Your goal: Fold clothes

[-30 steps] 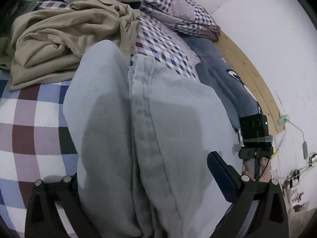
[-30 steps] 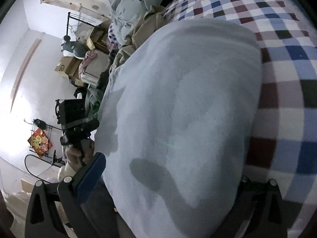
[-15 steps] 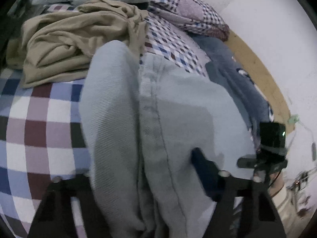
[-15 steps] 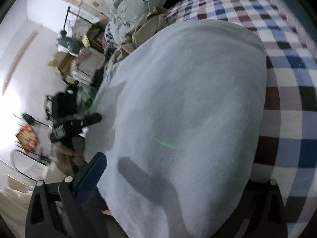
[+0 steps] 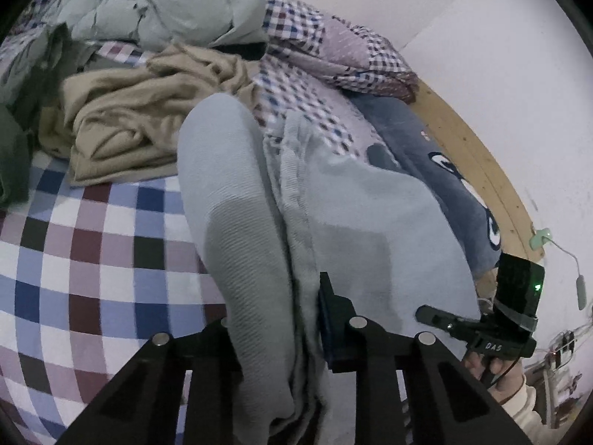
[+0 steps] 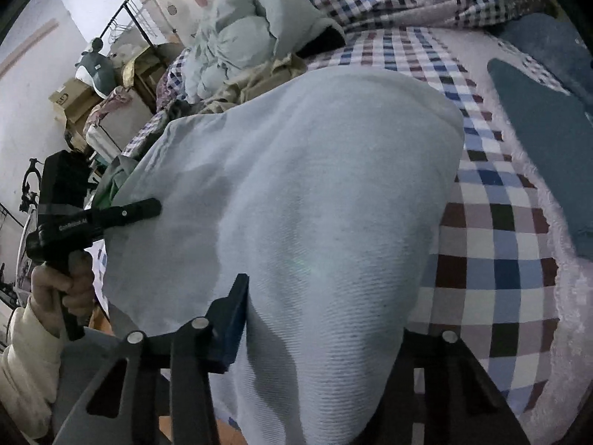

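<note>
Light grey-blue trousers lie lengthwise on the checked bedsheet, their near end hanging toward me. My left gripper is closing, with a bunched fold of the trousers squeezed between its fingers. In the right wrist view the same trousers fill the middle, and my right gripper is closing with a thick bulge of fabric between its jaws. Its right finger is hidden under the cloth. Each view shows the other gripper at the fabric's side edge, the right gripper and the left gripper, each held in a hand.
A crumpled beige garment and a pale green duvet lie at the far end of the bed. A navy printed garment lies along the wooden bed edge by the wall. Boxes and a clothes rack stand beyond the bed.
Both grippers' jaws have narrowed from wide open onto the trousers' near end. Both hands have risen, and the fabric is gathered and lifted with them.
</note>
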Motion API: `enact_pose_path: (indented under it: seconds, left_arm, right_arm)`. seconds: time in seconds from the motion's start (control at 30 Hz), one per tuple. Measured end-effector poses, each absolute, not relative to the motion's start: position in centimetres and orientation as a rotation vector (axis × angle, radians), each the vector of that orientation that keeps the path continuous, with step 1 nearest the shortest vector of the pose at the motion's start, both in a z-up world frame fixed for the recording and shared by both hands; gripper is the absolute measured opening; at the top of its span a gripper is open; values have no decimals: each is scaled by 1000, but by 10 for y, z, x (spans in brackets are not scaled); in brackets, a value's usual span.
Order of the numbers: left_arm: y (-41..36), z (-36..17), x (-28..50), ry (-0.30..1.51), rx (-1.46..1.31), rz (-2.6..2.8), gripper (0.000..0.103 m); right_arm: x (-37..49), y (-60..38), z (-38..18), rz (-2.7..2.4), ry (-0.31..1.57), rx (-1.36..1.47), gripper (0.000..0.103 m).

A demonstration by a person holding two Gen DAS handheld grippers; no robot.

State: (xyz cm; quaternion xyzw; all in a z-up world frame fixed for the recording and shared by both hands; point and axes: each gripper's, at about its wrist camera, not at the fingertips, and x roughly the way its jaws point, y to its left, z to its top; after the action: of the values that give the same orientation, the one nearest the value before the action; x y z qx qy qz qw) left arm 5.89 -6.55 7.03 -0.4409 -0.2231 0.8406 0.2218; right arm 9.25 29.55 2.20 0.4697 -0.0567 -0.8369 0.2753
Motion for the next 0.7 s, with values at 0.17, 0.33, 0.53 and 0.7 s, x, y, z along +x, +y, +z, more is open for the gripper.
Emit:
enact_pose_path:
  seconds: [0.17, 0.33, 0.53, 0.7]
  left_arm:
    - [-39, 96, 62, -544, -1184, 2312, 21]
    - [-10, 115, 60, -521, -1161, 2295, 20]
    - [39, 145, 51, -468, -1124, 2277, 20]
    - [90, 165, 29, -452, -1102, 2273, 20]
  right_arm:
    - [104, 299, 37, -2256, -165, 1227, 46]
    - [115, 312, 54, -2299, -185, 1177, 45]
    - [132, 352, 81, -2371, -233, 1101, 44]
    - [141, 388, 97, -2463, -271, 1050, 44]
